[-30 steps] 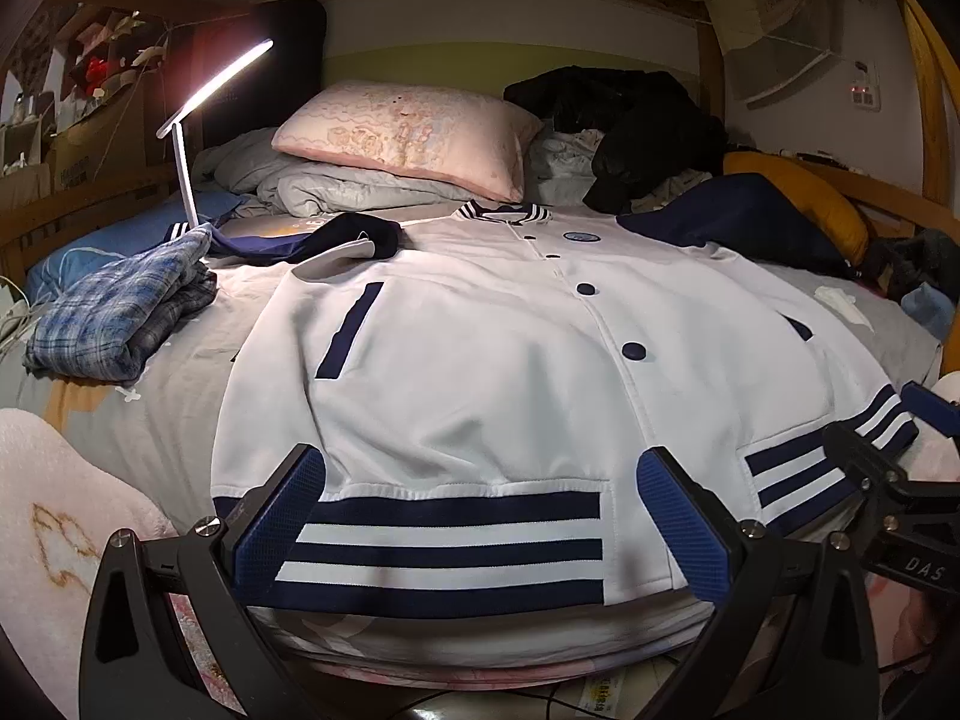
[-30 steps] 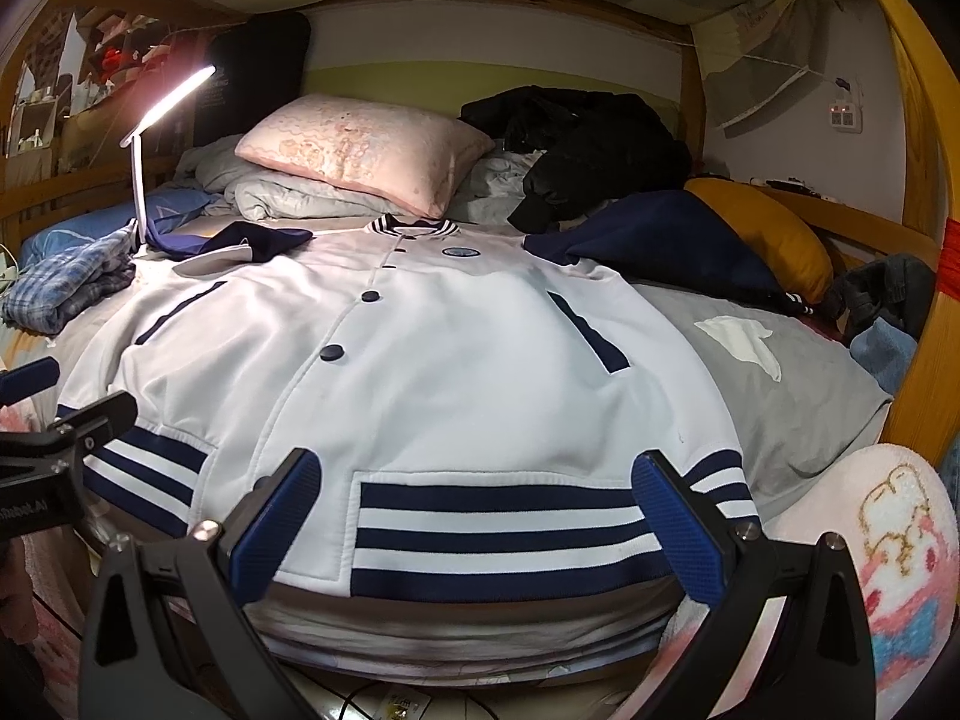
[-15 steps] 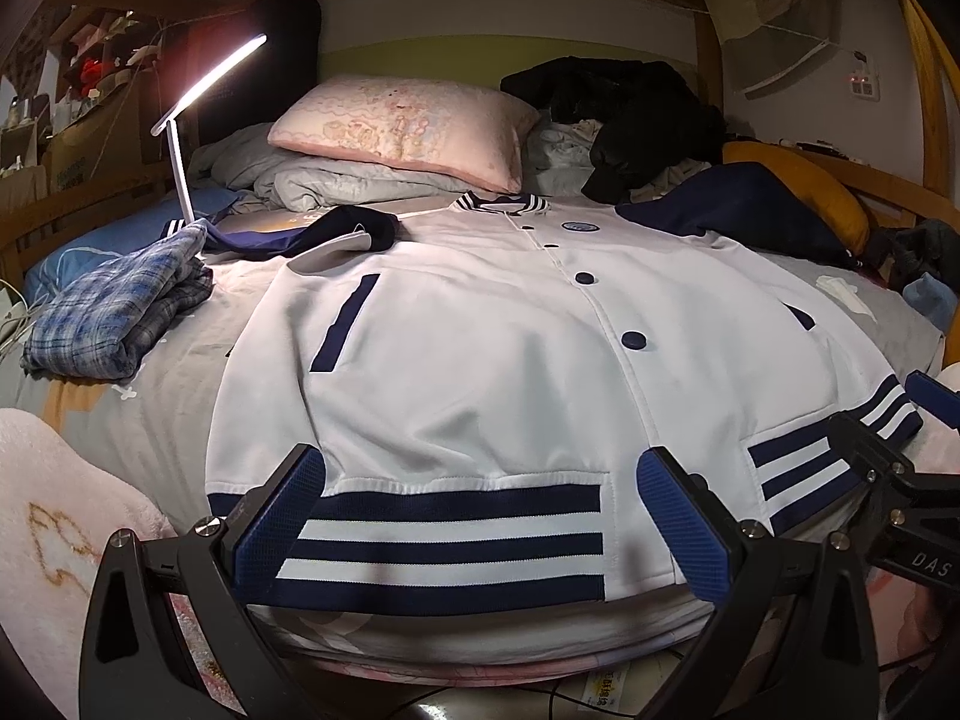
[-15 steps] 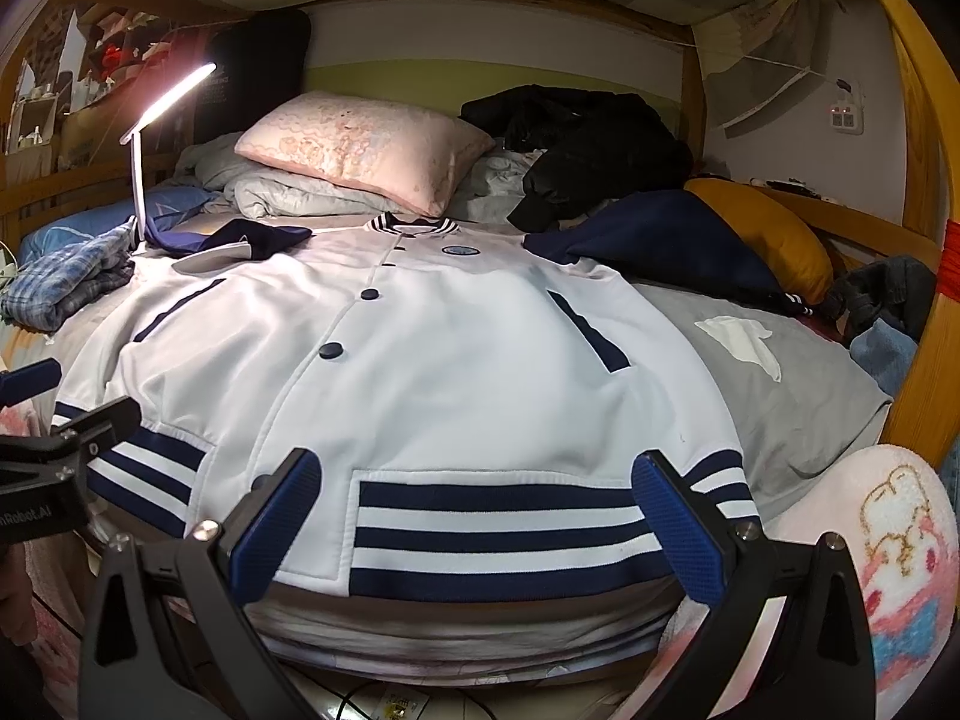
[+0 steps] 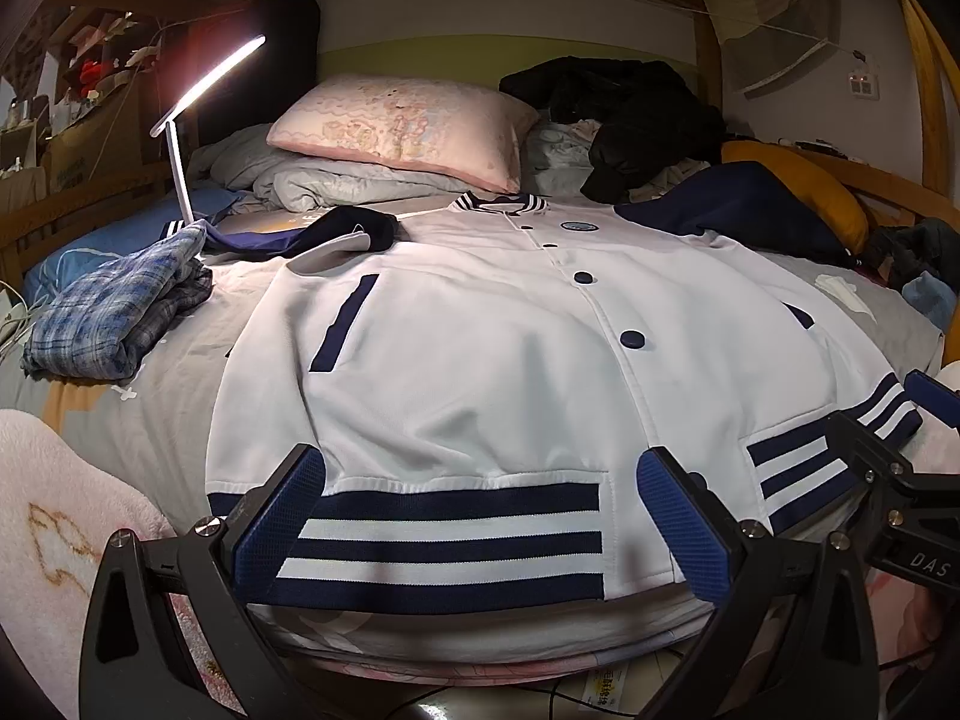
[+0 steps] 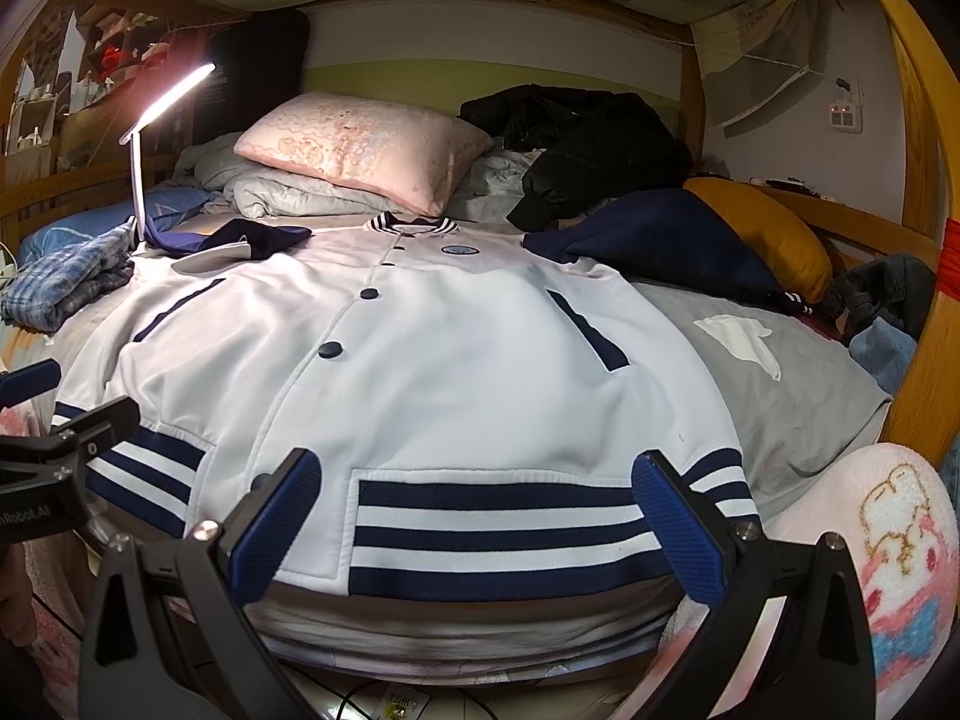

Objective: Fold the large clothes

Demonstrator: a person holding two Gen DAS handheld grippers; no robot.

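My left gripper [image 5: 480,528] and right gripper [image 6: 477,531] both have jaws spread wide, holding nothing, just short of the striped hem [image 5: 444,546]. The white jacket [image 5: 510,360] lies flat on the bed [image 6: 798,402], collar far, each gripper nearest its own hem corner.

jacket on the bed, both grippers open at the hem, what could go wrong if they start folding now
1. The left gripper and right gripper sit open at the striped hem of the white jacket; a shallow pinch may catch only the top layer.
2. The navy sleeves lie spread sideways, one beside the plaid shirt, and could drag it along.
3. The desk lamp stands close to the collar, so lifted fabric might knock it.
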